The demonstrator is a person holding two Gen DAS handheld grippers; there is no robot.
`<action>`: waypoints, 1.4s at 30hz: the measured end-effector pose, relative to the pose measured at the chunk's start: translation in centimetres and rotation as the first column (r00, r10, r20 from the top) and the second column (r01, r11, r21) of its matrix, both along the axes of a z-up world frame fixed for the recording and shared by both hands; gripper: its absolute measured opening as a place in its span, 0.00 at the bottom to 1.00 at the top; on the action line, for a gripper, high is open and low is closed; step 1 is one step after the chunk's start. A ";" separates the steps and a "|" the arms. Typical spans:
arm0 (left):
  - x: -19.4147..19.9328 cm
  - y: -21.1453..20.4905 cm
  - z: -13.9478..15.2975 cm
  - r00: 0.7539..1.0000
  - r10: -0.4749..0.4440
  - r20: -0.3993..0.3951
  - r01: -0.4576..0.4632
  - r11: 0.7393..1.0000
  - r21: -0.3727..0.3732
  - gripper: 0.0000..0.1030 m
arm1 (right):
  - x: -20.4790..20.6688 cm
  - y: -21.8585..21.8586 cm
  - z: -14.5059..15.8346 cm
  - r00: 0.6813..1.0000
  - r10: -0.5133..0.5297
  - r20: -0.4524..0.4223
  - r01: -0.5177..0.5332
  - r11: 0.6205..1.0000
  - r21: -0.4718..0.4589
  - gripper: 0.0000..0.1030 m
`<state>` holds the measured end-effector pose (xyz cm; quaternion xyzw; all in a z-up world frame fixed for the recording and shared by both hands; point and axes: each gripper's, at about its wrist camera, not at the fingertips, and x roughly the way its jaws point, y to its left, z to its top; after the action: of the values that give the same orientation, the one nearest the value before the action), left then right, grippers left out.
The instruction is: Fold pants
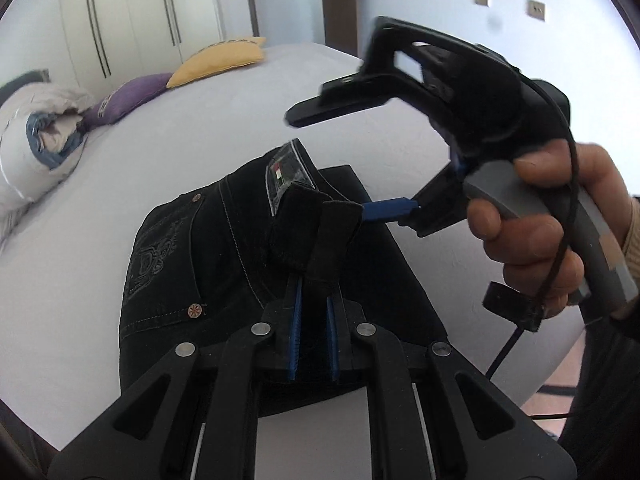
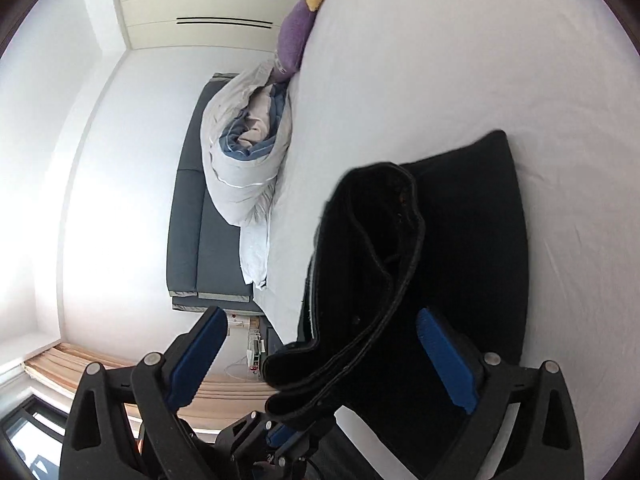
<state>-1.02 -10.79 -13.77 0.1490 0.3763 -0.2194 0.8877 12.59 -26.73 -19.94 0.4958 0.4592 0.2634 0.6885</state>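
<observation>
Black pants (image 1: 224, 264) lie folded on the white bed (image 1: 160, 152), back pocket and waist label facing up. My left gripper (image 1: 314, 236) is shut on a black fold of the pants, lifted off the pile. My right gripper (image 1: 384, 206) is held by a hand at the right, tilted sideways, one blue finger reaching in beside the left fingers. In the right wrist view the right gripper (image 2: 324, 356) is open, its blue pads (image 2: 448, 364) wide apart on either side of the black waistband (image 2: 372, 264), not touching it.
A rolled white and blue duvet (image 1: 36, 148), a purple pillow (image 1: 124, 100) and a yellow pillow (image 1: 220, 60) lie along the bed's far left side. White wardrobes (image 1: 132, 12) and a door (image 1: 340, 4) stand behind. The bed edge (image 1: 540, 368) falls off at the right.
</observation>
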 end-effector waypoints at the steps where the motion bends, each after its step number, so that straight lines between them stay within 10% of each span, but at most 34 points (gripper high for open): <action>1: -0.3 -0.5 -0.2 1.000 -0.011 0.012 0.011 1.000 0.018 0.09 | 0.0 -0.1 -0.9 0.999 -0.002 -0.038 0.002 1.000 -0.016 0.96; 7: -0.7 -1.8 -1.3 0.994 -0.070 0.083 0.057 0.987 0.150 0.09 | -0.4 -0.6 -3.4 0.993 -0.026 -0.112 0.027 1.000 0.006 0.77; 15: -2.1 -2.8 -2.3 0.979 -0.158 0.126 0.128 0.967 0.221 0.09 | -1.3 -0.5 -1.8 0.999 0.013 -0.032 -0.018 0.988 -0.155 0.25; 28: -0.6 -1.6 -7.3 0.979 -0.205 0.017 0.196 0.957 0.215 0.11 | -3.5 -2.3 -5.4 0.997 -0.052 -0.057 0.044 0.991 -0.128 0.23; 33: 1.0 1.5 -5.3 0.984 -0.165 -0.062 0.170 0.981 0.095 0.13 | -3.6 -3.5 -3.6 0.997 -0.073 -0.036 0.066 0.985 -0.162 0.43; 42: 2.7 3.9 -3.2 0.984 -0.132 -0.121 0.134 0.991 0.009 0.14 | -3.3 -3.2 1.6 0.993 -0.049 0.108 0.062 0.991 -0.120 0.44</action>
<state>1.71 -6.85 -16.94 0.1680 0.4203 -0.2833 0.8455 9.29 -29.95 -18.38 0.4503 0.4239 0.2410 0.7480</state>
